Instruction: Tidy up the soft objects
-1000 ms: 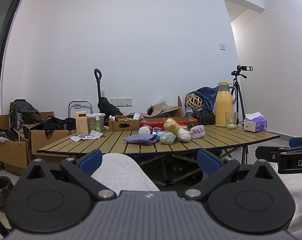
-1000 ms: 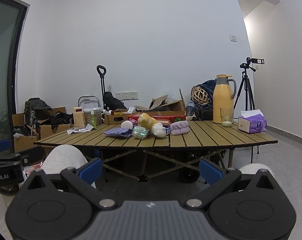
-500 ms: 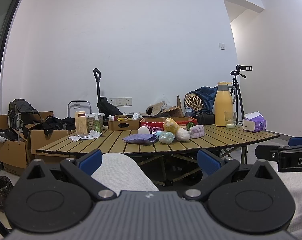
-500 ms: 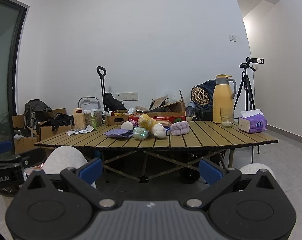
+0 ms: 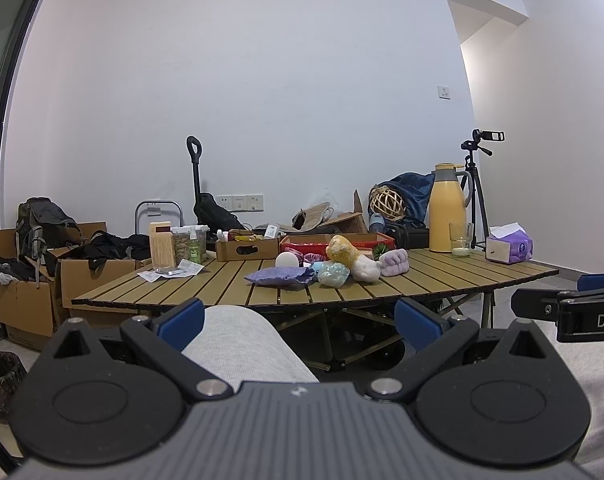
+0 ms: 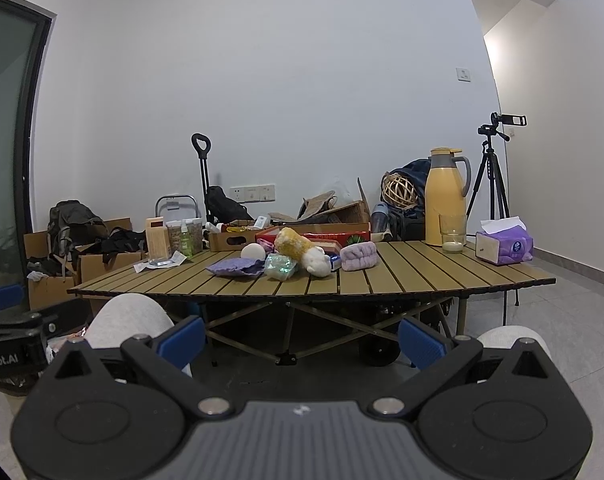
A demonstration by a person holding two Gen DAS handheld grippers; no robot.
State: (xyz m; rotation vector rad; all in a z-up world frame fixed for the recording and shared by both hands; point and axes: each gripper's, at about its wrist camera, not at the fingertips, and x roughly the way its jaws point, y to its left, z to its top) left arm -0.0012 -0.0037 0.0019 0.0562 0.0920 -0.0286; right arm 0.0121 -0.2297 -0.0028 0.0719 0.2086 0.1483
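A pile of soft things lies mid-table on the slatted table (image 5: 461,276) (image 6: 421,276): a purple cloth pad (image 5: 280,277) (image 6: 234,267), a teal sponge (image 5: 333,273) (image 6: 280,267), a yellow and white plush (image 5: 351,256) (image 6: 302,248), a lilac rolled towel (image 5: 393,257) (image 6: 358,255) and a white ball (image 5: 286,260) (image 6: 253,251). My left gripper (image 5: 298,320) is open and holds nothing, low in front of the table and well short of it. My right gripper (image 6: 300,342) is open too, beside it at the same height.
On the table's right stand a yellow thermos (image 5: 447,208), a glass (image 5: 460,239) and a purple tissue pack (image 5: 509,245). A red box (image 5: 365,239) and a cardboard box (image 5: 246,249) sit behind the pile. A person's knee (image 5: 242,340) is under the left gripper. A tripod (image 5: 479,184) stands right.
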